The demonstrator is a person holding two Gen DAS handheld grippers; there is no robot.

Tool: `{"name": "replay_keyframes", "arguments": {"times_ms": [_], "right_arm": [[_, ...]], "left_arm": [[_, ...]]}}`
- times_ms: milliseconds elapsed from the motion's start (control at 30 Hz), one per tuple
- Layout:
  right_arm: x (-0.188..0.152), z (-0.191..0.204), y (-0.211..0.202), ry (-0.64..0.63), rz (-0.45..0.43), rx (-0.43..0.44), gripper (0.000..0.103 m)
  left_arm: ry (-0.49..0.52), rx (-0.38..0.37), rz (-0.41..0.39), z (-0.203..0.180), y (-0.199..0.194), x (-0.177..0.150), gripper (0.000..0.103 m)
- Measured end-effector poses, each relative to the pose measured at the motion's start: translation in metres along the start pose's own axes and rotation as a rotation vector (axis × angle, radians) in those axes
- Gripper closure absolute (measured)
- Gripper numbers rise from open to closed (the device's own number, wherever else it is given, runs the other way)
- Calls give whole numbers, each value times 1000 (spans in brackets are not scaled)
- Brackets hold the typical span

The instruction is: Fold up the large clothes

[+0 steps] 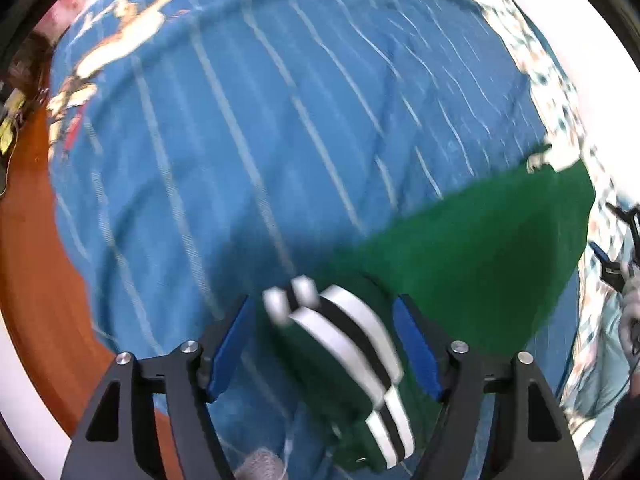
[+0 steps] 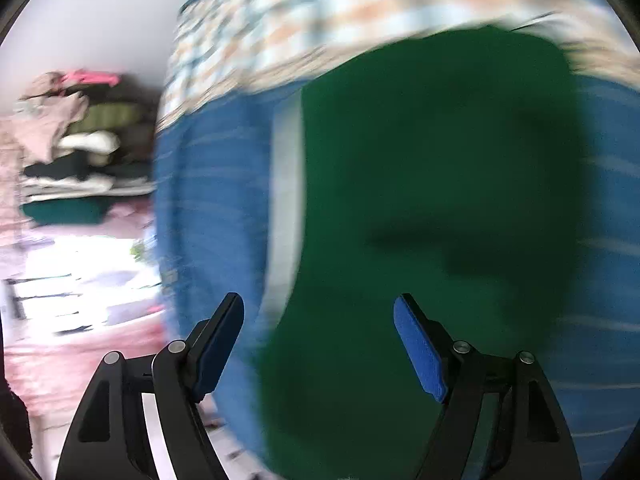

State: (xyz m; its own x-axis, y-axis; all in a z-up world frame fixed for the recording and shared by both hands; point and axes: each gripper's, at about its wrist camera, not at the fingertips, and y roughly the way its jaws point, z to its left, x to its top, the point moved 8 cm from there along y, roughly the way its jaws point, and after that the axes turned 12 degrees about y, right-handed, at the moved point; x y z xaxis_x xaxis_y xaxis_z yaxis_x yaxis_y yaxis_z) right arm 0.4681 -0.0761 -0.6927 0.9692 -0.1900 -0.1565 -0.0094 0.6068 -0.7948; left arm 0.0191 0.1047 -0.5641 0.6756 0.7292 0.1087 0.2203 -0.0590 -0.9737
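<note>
I saw the green garment (image 1: 472,240) lying on the blue striped bedspread (image 1: 240,140), its black-and-white cuff (image 1: 352,340) between the left gripper's (image 1: 324,344) pads. Those jaws stood wide, not pressing. My right gripper (image 2: 320,344) also gaped wide over the garment, gripping nothing; view blurred.

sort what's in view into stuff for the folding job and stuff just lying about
For the job:
- green garment with its black-and-white striped cuff
- blue striped bedspread it lies on

Lying about:
- stack of clothes in the background
- checked cloth at the bedspread's edge
</note>
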Motion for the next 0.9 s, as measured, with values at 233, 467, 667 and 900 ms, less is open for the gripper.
{"name": "replay_keyframes", "arguments": {"times_ms": [233, 467, 667, 900], "right_arm": [[58, -144, -21, 88, -41, -66, 24], [119, -140, 34, 94, -30, 289, 22], [121, -113, 41, 71, -67, 309, 84], [61, -170, -68, 300, -205, 395, 93]], "left_arm": [[-33, 197, 15, 4, 59, -1, 17], [57, 263, 5, -8, 70, 8, 11], [119, 301, 10, -23, 74, 35, 10], [287, 297, 40, -52, 81, 94, 10]]}}
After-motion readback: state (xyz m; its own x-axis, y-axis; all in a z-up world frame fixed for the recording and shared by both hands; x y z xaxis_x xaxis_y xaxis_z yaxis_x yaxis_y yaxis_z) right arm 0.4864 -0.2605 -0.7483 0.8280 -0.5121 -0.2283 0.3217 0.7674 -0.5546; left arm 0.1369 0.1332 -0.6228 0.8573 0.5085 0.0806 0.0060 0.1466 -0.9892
